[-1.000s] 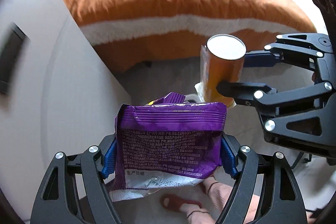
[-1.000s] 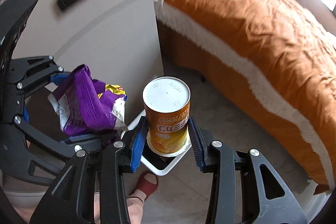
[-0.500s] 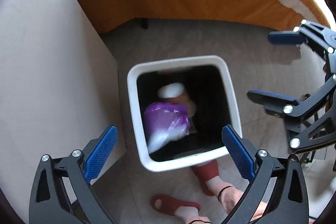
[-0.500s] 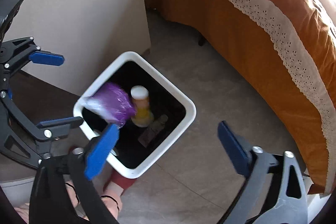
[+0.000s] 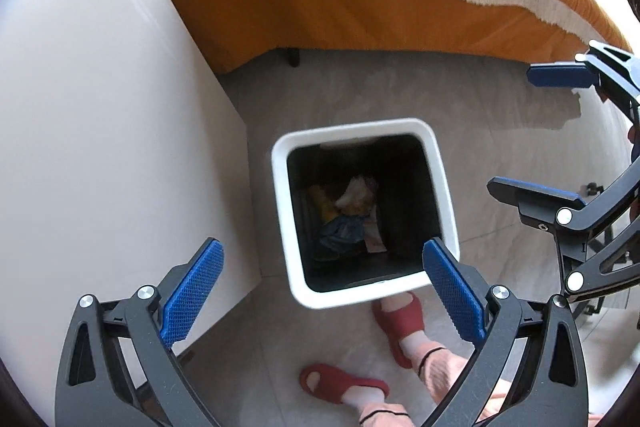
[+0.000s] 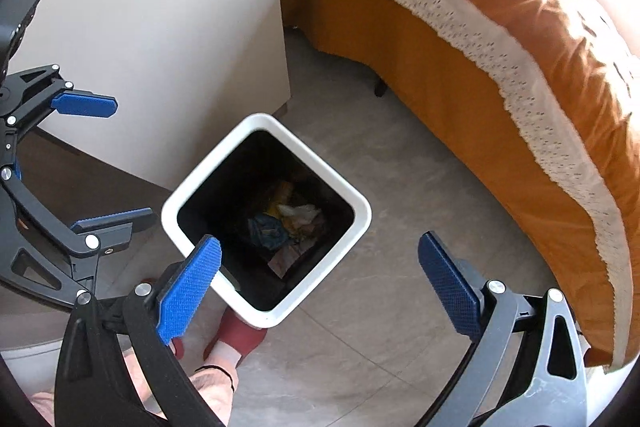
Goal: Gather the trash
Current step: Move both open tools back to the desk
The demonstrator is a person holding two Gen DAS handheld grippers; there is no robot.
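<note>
Both grippers point steeply down over a white bin (image 5: 362,301) w/ a dark interior, standing on grey floor tiles (image 6: 400,167). Left gripper (image 5: 320,291) has its 2 blue pads spread wide apart, nothing between them; in its own view the bin opening sits just ahead of the fingers. Right gripper (image 6: 316,283) is likewise wide apart & empty, its left pad overlapping the bin's near rim in the right wrist view.

Trash (image 5: 348,211) lies at the bottom of the bin: a heap of yellow, blue & whitish wrappers, individual items too dark to tell apart. In the right wrist view the same heap (image 6: 286,223) sits low inside.

A white cabinet panel (image 5: 100,107) stands just beside the bin. A bed w/ an orange cover (image 6: 500,39) & white lace trim is beyond. The person's feet in red slippers (image 5: 400,319) are next to the bin's near edge.
</note>
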